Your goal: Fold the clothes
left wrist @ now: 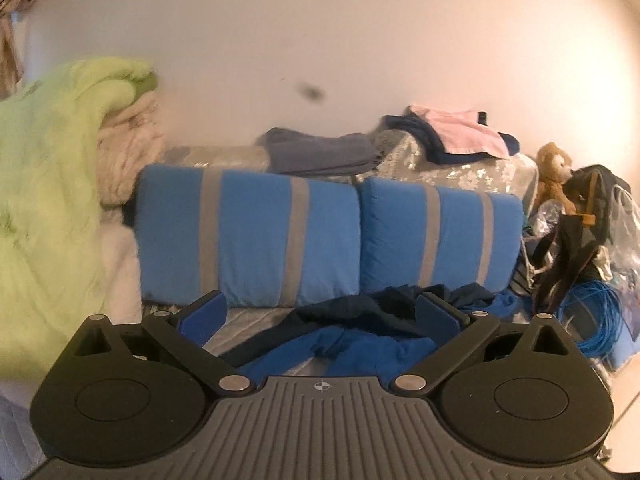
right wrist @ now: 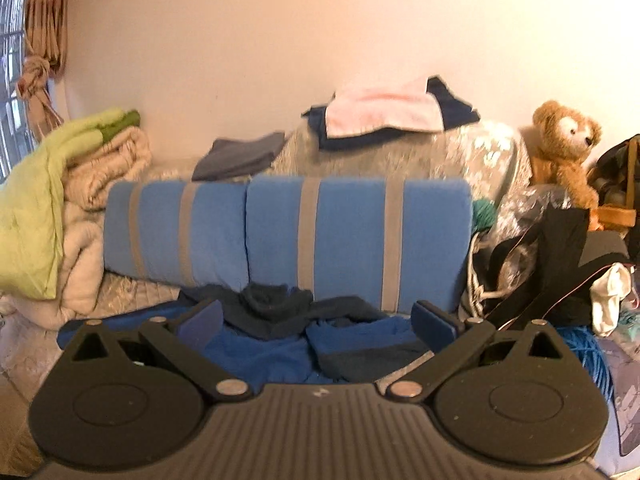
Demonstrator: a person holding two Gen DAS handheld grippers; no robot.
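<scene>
Hovering — both tongs agape, seemingly above crumpled garment.

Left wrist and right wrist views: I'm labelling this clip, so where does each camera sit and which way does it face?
Left wrist: on the left tool, facing the crumpled blue garment and striped pillows; only its open fingers show.
Right wrist: on the right tool, aimed likewise, fingers open.
Shared: garment, pillows, teddy bear, pink towel, green blanket.
</scene>
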